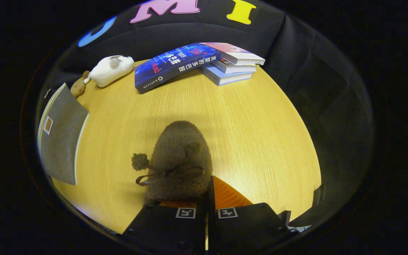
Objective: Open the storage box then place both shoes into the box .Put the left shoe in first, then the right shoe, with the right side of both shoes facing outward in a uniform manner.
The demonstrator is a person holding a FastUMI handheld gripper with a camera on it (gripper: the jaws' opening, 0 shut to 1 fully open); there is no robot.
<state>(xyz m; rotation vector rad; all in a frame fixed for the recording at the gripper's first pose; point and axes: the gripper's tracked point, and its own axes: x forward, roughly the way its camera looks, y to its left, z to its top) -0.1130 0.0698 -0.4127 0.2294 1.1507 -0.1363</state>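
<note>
My hand-held gripper [207, 205] pinches the fuzzy brown slipper-style shoe [181, 159] by its rim above the wooden tabletop [253, 124]; so shallow a bite could let it slip.

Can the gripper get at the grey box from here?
Probably not yet: the gripper looks shut on the brown shoe, so its jaws are busy. The grey box lies off to the side across bare table, lid apparently closed.

Shoe [181, 159] on tabletop [253, 134], centre frame, just above gripper [207, 207] at bottom, fingers nearly together. Book stack [204, 62] upper centre. Plush toy [112, 70] upper left. Storage box [60, 136] at left.
</note>
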